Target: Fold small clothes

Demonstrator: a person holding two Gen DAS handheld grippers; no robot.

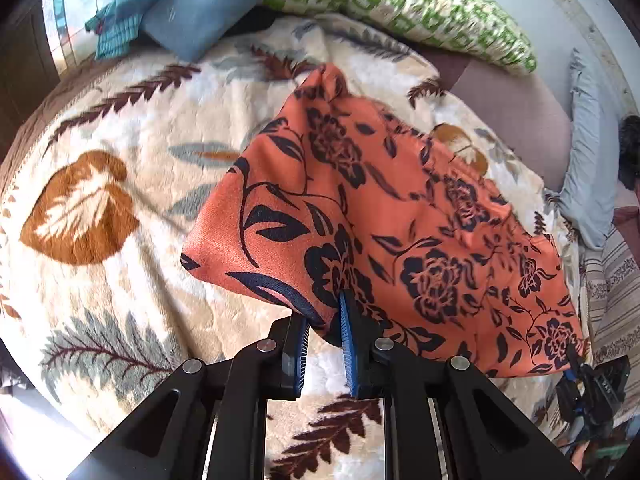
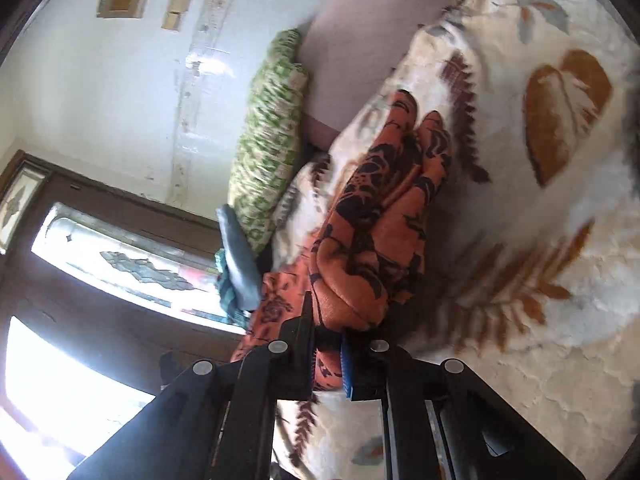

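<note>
An orange garment with a dark blue flower print (image 1: 384,216) hangs over the cream leaf-patterned blanket (image 1: 120,152) on the bed. My left gripper (image 1: 325,320) is shut on the garment's near corner, with cloth bunched between the blue pads. At the lower right of the left wrist view my right gripper (image 1: 576,364) pinches the other near corner. In the right wrist view the same orange garment (image 2: 376,216) is gathered in folds, and my right gripper (image 2: 326,344) is shut on its edge. The stretch of cloth between the two grips hangs above the blanket.
A green-and-white patterned pillow (image 1: 420,8), a blue pillow (image 1: 204,12) and a teal striped cloth (image 1: 120,12) lie at the head of the bed. A mauve cushion (image 1: 516,112) and grey cloth (image 1: 588,172) sit at the right. A window (image 2: 120,264) and white wall (image 2: 100,92) are beyond.
</note>
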